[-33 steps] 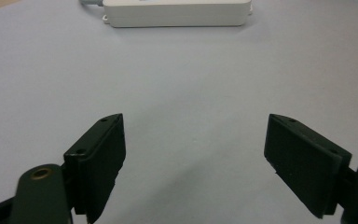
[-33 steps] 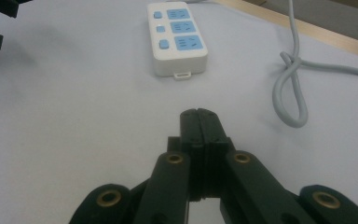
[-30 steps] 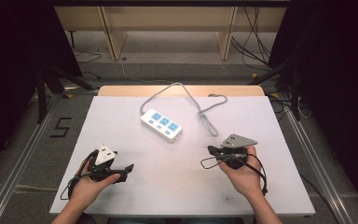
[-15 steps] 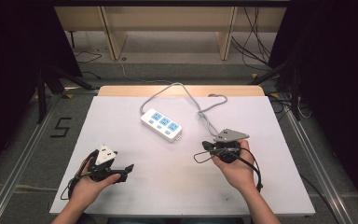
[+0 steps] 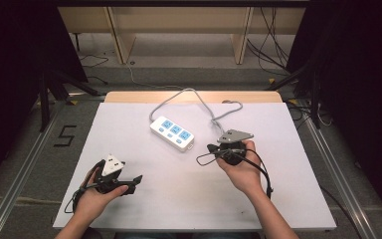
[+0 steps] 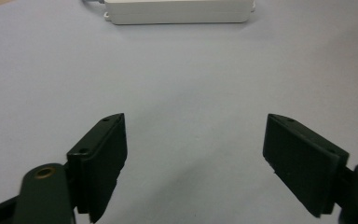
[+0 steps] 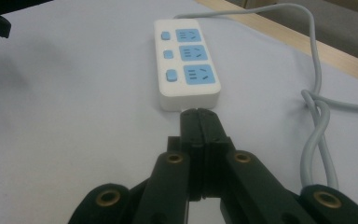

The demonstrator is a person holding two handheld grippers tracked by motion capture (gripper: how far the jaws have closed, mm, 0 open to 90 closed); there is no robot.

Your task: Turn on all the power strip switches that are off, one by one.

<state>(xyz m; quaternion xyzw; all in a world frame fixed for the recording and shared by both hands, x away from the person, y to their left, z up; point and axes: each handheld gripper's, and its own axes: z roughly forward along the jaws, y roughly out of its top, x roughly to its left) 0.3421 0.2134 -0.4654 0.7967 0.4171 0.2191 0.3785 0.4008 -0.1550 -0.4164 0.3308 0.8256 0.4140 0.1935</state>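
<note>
A white power strip (image 5: 172, 133) with three blue sockets lies at the back middle of the table, its grey cable (image 5: 214, 112) looping off to the right. My right gripper (image 5: 211, 148) is shut on nothing. In the right gripper view its tips (image 7: 199, 114) point at the near end of the power strip (image 7: 186, 63) and stand just short of it. My left gripper (image 5: 132, 183) rests at the front left, open. Its jaws have just been closing a little, and nothing lies between the fingertips (image 6: 196, 121). The power strip (image 6: 177, 10) lies far ahead of them.
A white sheet (image 5: 278, 189) covers the table, with a wooden edge (image 5: 129, 96) showing at the back. The grey cable (image 7: 317, 121) forms a loop on the sheet to the right of the right gripper. Shelf legs and floor cables lie beyond the table.
My right gripper has moved toward the back left, closer to the near end of the power strip. The left hand has stayed where it was.
</note>
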